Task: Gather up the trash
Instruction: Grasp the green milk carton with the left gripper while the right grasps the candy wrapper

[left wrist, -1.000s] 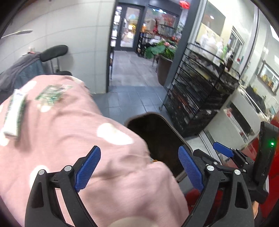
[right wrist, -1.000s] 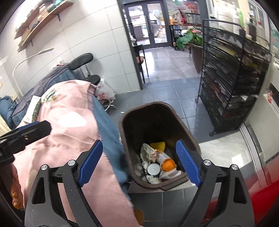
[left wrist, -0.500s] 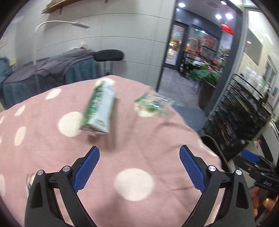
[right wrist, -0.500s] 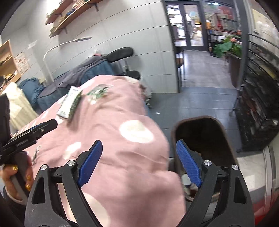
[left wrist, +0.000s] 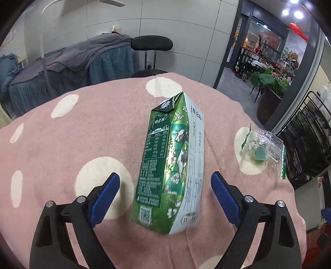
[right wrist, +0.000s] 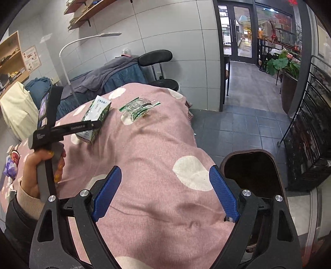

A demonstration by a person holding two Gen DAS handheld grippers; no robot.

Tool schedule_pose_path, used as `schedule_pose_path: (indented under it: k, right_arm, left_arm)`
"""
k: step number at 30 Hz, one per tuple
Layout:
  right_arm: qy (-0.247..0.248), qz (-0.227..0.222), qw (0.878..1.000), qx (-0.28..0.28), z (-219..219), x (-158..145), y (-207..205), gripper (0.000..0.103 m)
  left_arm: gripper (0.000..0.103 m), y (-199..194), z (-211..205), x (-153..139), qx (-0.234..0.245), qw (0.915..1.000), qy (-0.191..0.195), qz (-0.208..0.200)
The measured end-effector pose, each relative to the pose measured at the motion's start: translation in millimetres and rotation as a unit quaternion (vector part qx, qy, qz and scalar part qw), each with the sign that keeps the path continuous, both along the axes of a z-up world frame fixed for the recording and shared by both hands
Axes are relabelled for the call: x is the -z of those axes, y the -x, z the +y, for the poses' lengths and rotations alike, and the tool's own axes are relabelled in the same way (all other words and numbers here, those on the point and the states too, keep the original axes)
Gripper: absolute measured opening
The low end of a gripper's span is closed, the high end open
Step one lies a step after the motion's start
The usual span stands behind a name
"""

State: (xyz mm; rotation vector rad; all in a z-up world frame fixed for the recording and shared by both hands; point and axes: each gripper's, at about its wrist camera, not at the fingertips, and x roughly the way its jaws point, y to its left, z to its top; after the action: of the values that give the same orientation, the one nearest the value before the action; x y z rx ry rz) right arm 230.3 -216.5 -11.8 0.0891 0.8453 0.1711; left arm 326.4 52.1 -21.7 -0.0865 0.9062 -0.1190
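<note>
Green milk carton (left wrist: 171, 165) flat on blanket (left wrist: 62, 144)

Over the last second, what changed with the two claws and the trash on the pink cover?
The left claw swung away from the bin, over the pink cover, to the milk carton. Its jaws are closing with the carton between them, pads not yet touching. The right claw also left the bin, still open and empty. Carton and plastic wrapper stayed put.

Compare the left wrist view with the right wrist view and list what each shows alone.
Left wrist only: the left gripper, closing around the milk carton, its pads not yet touching.
Right wrist only: the open right gripper, the brown bin, the wall shelf.
Both: the carton, the clear wrapper, the pink dotted blanket.
</note>
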Motion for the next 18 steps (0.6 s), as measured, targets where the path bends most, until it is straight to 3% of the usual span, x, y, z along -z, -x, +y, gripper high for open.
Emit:
schedule_pose_path:
  k: [2,3,6,10,15,18]
  right_arm:
    - [0.009,0.006,1.0,0.0,2.9,2.5,-8.4,0.086]
    - [0.013,0.008,1.0,0.0,4.8,2.8,-13.2,0.086]
    - [0.01,0.015,1.0,-0.008,14.7,1.4,-34.9,0.086]
    - [-0.032,0.042,0.999,-0.011,26.2,8.1,-74.8,0.086]
    - [-0.057,0.052,0.997,-0.009,43.2,16.1,-121.0,0.086]
    - [-0.084,0.07,0.994,-0.004,50.6,26.3,-146.6,0.086]
  left_arm:
    - [0.061,-3.1,-3.7,6.0,0.01,0.9999,-0.001,0.006]
    - [0.059,-2.4,-4.9,8.3,0.014,0.9999,-0.006,0.006]
    - [0.058,8.2,-7.0,5.8,0.022,0.9996,-0.017,-0.009]
    - [0.057,19.9,0.7,-3.2,0.019,0.9994,0.022,-0.019]
    - [0.057,33.5,9.0,-20.0,0.0,0.9979,0.03,-0.057]
    - [0.057,31.7,7.9,-19.4,0.004,0.9978,0.036,-0.055]
